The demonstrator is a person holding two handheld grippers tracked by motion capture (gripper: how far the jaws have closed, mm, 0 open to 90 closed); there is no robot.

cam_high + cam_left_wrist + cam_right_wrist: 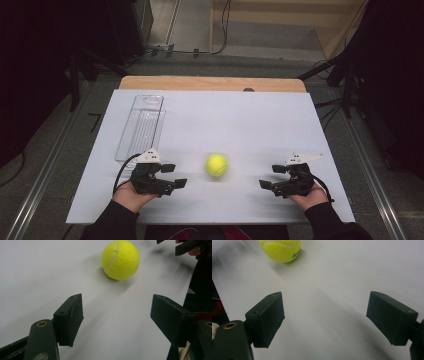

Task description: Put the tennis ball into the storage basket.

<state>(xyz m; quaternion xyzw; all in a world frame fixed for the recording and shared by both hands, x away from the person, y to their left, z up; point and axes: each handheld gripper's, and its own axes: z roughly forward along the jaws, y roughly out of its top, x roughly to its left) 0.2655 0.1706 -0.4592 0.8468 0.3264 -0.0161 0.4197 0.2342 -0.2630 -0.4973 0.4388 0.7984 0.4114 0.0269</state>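
A yellow-green tennis ball [216, 165] rests on the white table top [250, 120], between my two grippers and apart from both. My left gripper [176, 175] lies to the ball's left, pointing toward it, jaws apart with nothing between them. In the left gripper view the ball [120, 260] sits ahead of the open jaws [116, 315]. My right gripper [270, 176] lies to the ball's right, also open and empty. In the right gripper view the ball [280, 250] shows at the top left, beyond the jaws [325, 315].
A clear plastic tray [140, 127] lies at the table's left, behind my left gripper. The wooden table edge [210, 83] runs along the back. Dark stands and cables surround the table on the floor.
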